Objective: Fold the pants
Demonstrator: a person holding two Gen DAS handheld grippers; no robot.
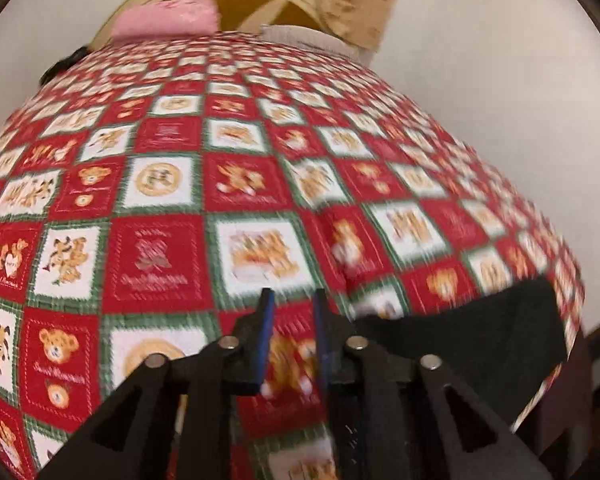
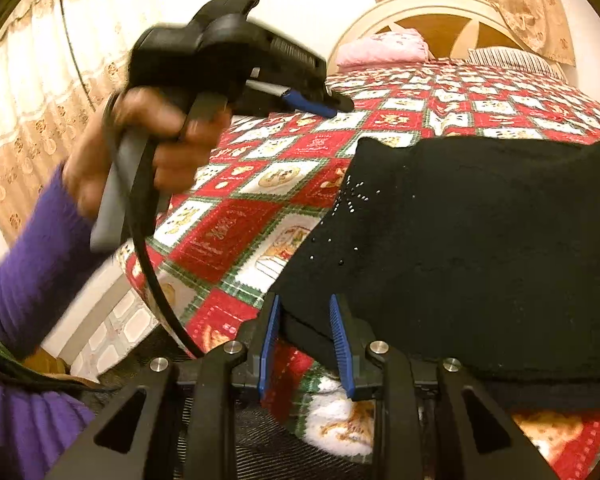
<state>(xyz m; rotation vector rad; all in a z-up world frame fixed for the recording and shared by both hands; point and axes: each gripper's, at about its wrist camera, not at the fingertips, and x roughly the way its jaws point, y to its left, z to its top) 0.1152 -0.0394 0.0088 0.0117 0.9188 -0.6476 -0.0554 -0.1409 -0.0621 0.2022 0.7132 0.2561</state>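
Black knit cloth, thick and fuzzy with a scatter of small shiny studs, makes up the pants [image 2: 480, 248], which lie on the near right part of a bed under a red, white and green quilt [image 2: 236, 236] printed with bears. In the right wrist view they fill the right half of the picture, with one corner reaching down toward the right gripper [image 2: 305, 346]; in the left wrist view only a dark edge shows at the near right. The right gripper has its blue pads a little apart with the near corner of the pants lying between them; whether the pads press on the cloth I cannot tell. The left gripper [image 1: 292, 336] is held up over bare quilt to the left of the pants, jaws slightly apart and nothing between them; a hand [image 2: 148, 140] in a purple sleeve [image 2: 32, 264] grips its handle. By my judgement the fabric is soft and limp, light enough to lift by one edge, yet bulky enough to sag and drag on the quilt instead of sliding freely. It should not slip from ribbed pads, and nothing about it looks fragile save perhaps the studs, best kept out of the jaws. The sound places to grip seem to be corners and hems, where layers bunch thick, with the two grippers well apart along one edge so the cloth hangs even when carried over. Pink bedding [image 1: 164, 20] lies at the far end by the headboard [image 2: 440, 12].
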